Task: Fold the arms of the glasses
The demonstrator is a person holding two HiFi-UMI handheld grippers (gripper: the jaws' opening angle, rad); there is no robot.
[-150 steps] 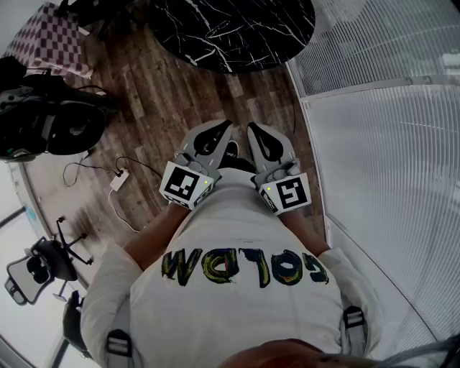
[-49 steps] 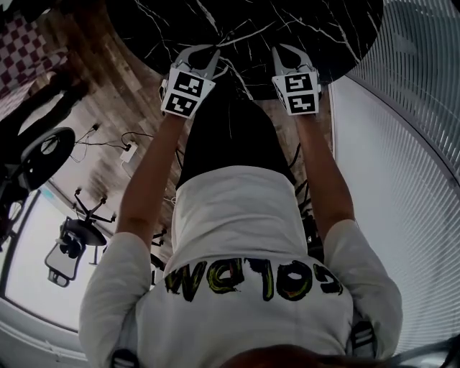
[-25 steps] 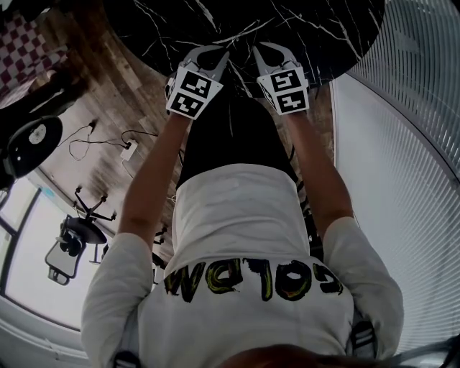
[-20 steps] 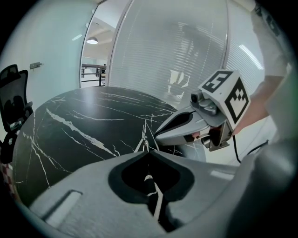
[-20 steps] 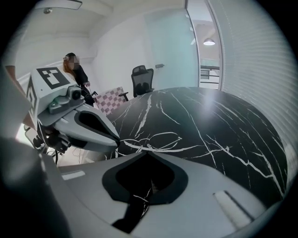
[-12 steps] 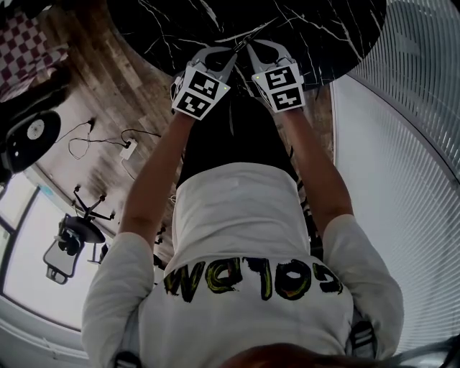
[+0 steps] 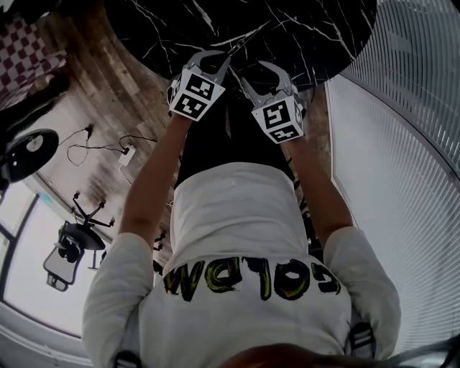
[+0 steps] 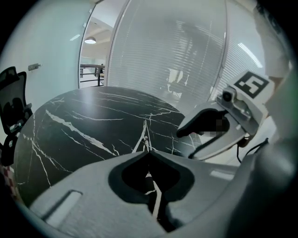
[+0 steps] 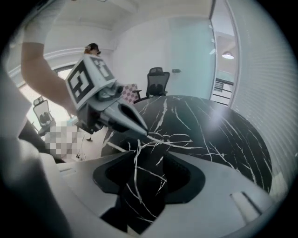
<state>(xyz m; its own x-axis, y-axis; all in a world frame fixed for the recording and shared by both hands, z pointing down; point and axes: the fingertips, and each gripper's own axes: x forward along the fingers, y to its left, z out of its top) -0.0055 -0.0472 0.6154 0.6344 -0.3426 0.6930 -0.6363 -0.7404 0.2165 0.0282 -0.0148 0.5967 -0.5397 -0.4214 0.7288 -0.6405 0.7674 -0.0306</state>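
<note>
The glasses (image 9: 164,139) are a thin pale wire frame lying over the near edge of the black marble table (image 7: 287,21). They are hard to tell from the table's white veins. My left gripper (image 7: 226,56) is shut, and its tips (image 9: 141,131) pinch one end of the wire. In the left gripper view a thin strand of the glasses (image 8: 145,135) rises from the closed jaws. My right gripper (image 7: 256,73) hangs a little back from the glasses on the right. Its jaws are opening and nothing is between them; its fingers (image 8: 205,122) stand apart.
The round table takes up the upper middle of the head view, with wood floor (image 7: 122,93) to its left. A white slatted wall (image 7: 402,144) curves along the right. A cable and power strip (image 7: 126,154) lie on the floor. An office chair (image 9: 157,81) stands beyond the table.
My right gripper has let go and drawn back from the left gripper's tips toward the person, rolling a little, with its jaws now apart. The left gripper has stayed put, still pinching.
</note>
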